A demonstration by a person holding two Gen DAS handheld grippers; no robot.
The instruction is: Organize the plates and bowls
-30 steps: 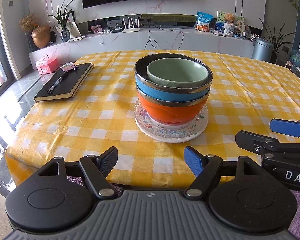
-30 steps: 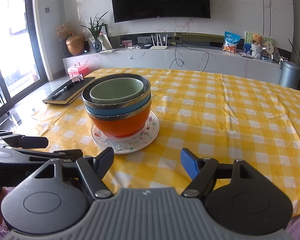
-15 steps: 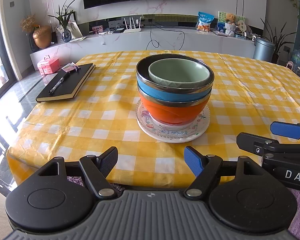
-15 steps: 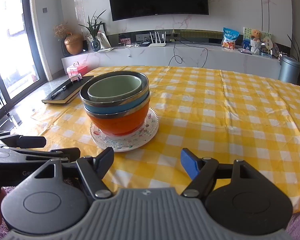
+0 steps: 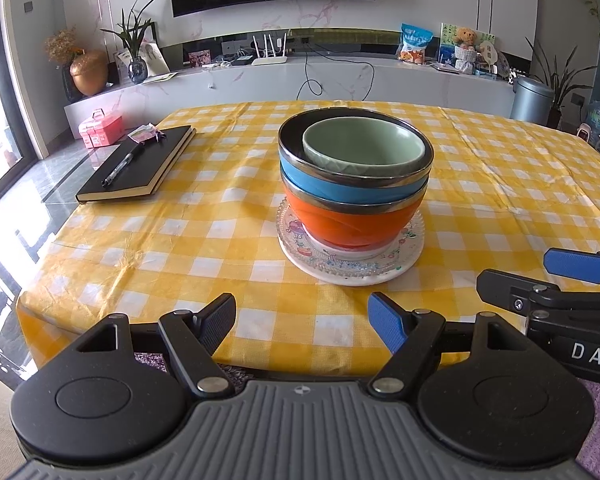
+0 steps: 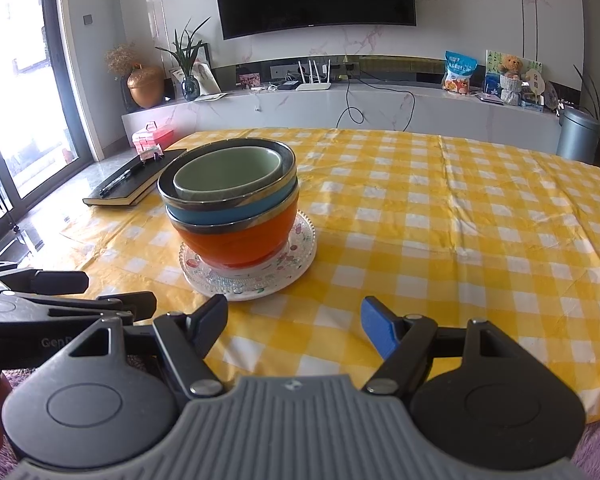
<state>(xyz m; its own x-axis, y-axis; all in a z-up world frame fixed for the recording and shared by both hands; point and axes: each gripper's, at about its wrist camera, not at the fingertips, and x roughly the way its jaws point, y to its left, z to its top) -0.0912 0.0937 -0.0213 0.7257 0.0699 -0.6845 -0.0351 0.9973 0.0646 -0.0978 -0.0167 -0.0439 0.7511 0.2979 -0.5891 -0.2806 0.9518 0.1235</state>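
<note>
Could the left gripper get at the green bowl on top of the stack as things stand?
Probably yes: the left gripper is open and empty, the green bowl sits uncovered on top, and only bare tablecloth lies between.

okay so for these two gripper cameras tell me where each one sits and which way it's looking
Left wrist: sits on the left gripper, looking forward and down over the table's near edge at the bowl stack; its own open fingers show, and the right gripper at the right edge.
Right wrist: sits on the right gripper, facing the same way, stack left of centre; its open fingers show, and the left gripper at the left edge.
Shared: stack on a plate, black notebook, yellow checked cloth.
</note>
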